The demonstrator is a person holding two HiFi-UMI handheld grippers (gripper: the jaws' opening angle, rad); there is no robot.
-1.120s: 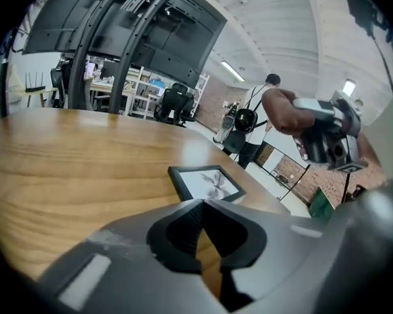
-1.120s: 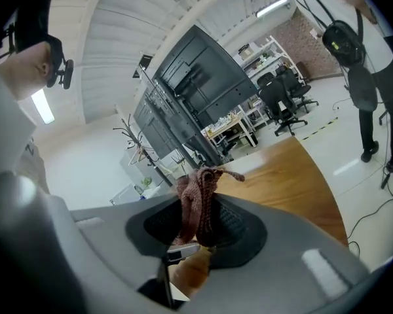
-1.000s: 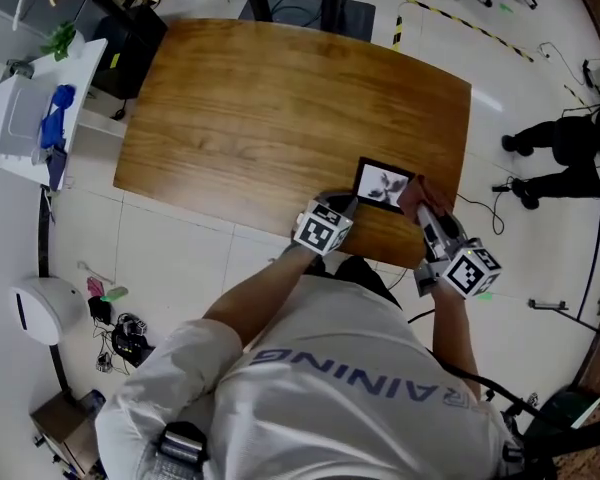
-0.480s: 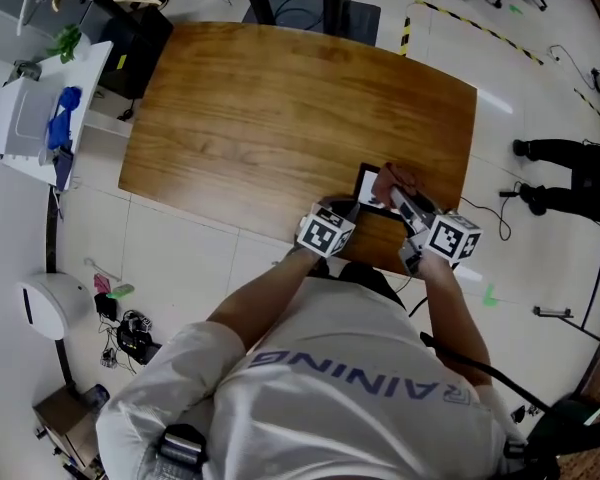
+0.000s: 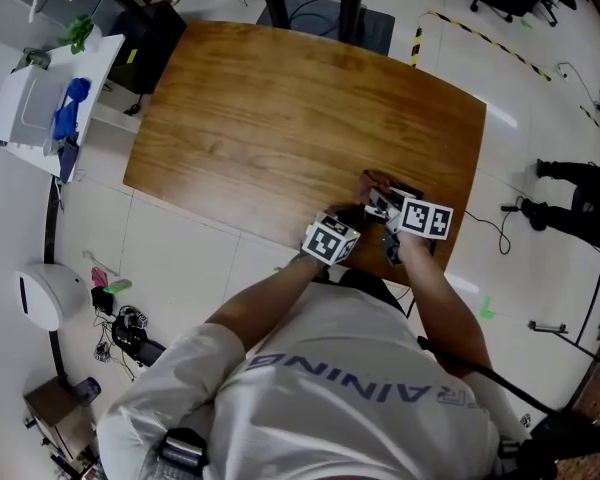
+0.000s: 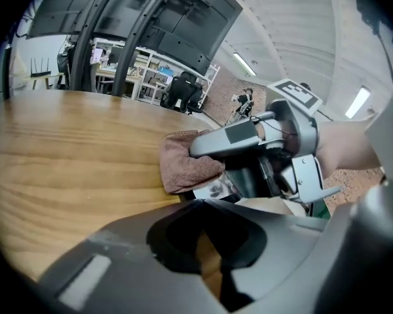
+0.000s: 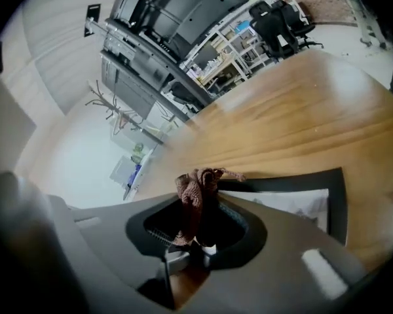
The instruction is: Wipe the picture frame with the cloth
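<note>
A black picture frame [image 5: 412,192] with a grey print lies flat near the wooden table's [image 5: 260,118] front right edge, mostly hidden under my grippers in the head view. My right gripper [image 5: 380,196] is shut on a bunched brown cloth [image 5: 373,180], which it presses onto the frame's far left part. In the right gripper view the cloth [image 7: 195,187] sticks up between the jaws, with the frame [image 7: 295,201] just beyond. My left gripper [image 5: 355,214] is shut on the frame's near left edge. Its own view shows the cloth [image 6: 187,162] and a sliver of the frame [image 6: 216,190].
A white cart [image 5: 30,108] with a blue item stands left of the table. A white round device [image 5: 42,296] and cables lie on the floor at the left. A person [image 5: 580,198] stands at the right. The table's front edge [image 5: 240,233] is close to both grippers.
My right gripper has swept the cloth leftward across the frame, from its right side to its far left part. The left gripper has stayed at the frame's near left edge.
</note>
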